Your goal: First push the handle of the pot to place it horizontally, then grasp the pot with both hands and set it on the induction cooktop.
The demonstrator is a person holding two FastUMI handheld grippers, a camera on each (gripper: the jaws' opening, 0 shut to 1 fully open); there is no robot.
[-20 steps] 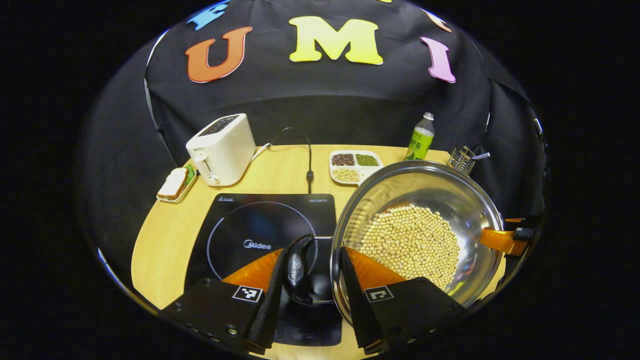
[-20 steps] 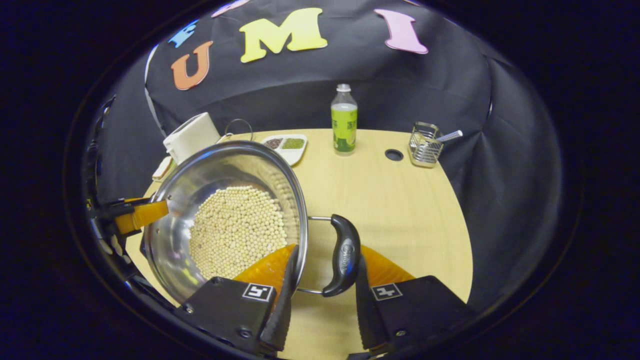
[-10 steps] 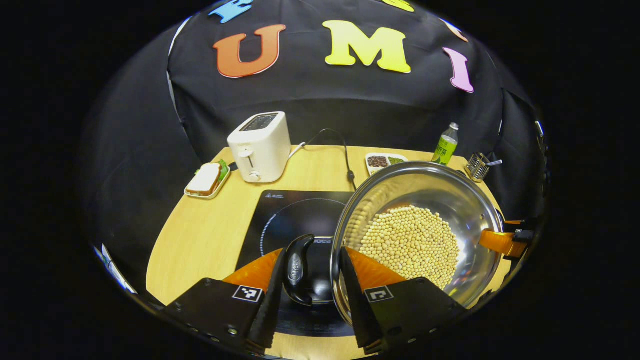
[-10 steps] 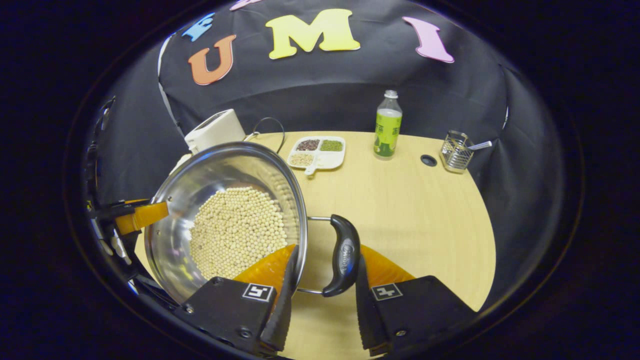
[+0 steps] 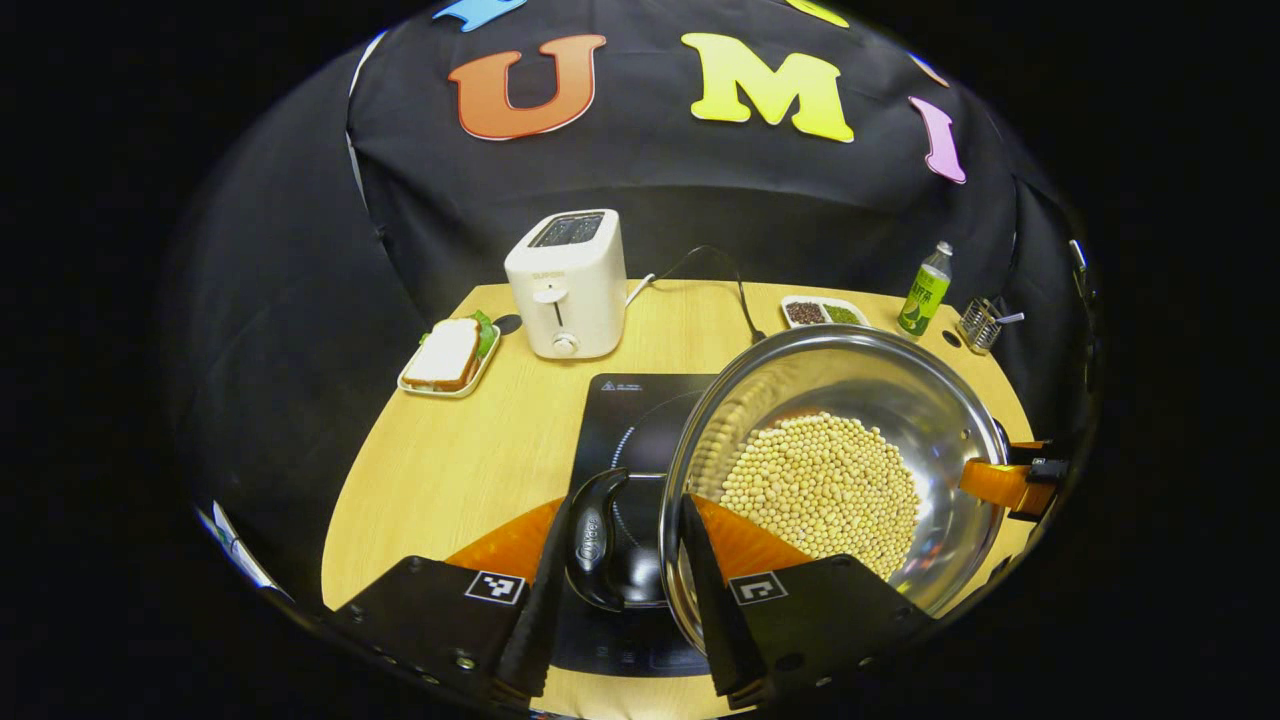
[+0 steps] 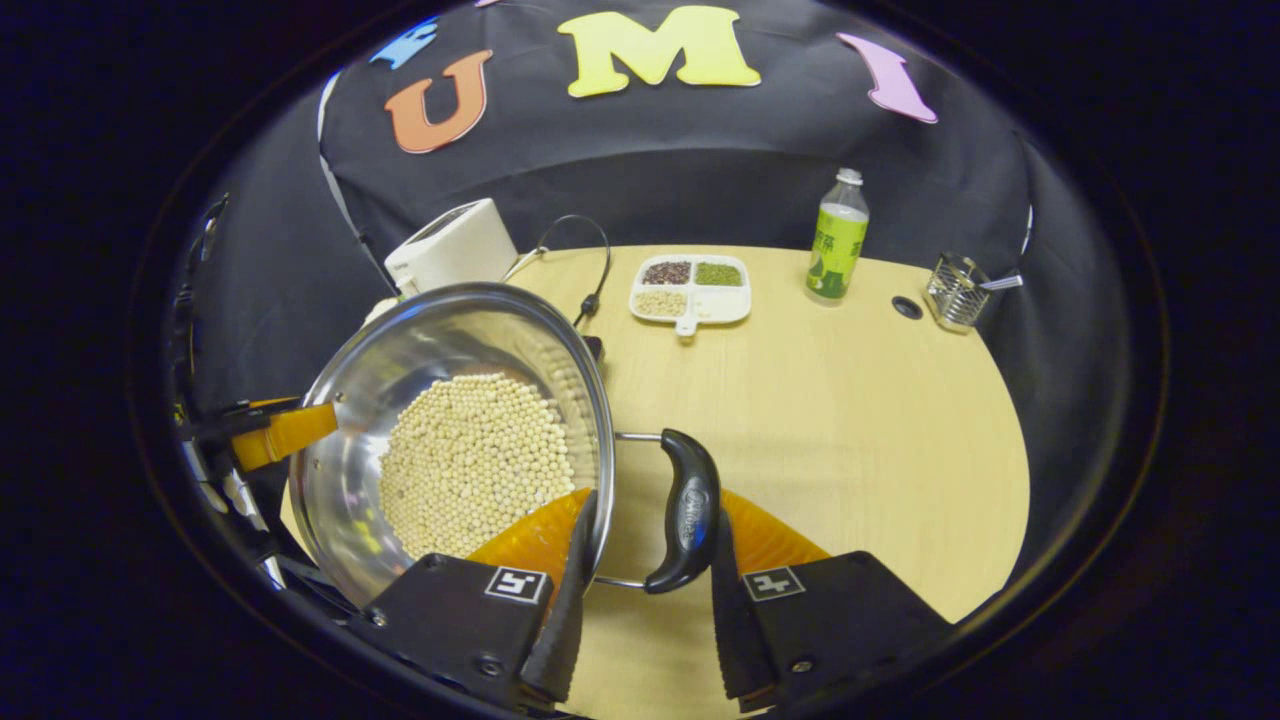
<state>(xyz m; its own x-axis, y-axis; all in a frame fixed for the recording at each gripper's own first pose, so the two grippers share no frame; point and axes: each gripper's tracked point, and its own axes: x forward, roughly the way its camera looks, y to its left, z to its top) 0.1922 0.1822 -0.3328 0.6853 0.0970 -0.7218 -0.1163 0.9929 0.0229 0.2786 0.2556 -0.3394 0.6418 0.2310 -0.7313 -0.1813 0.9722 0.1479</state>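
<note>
1. Left gripper [image 5: 620, 590] — matte black housings, each bearing a small square black-and-white marker.
2. Right gripper [image 6: 640, 590] — same black housings, round screws at six o'clock, ridged inner finger faces.

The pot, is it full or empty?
Partly full: the pot holds a layer of pale round beans over its bottom, with bare shiny wall above them up to the rim.

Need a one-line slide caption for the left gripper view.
Left gripper grips a handle of the bean-filled pot above the induction cooktop.
</note>
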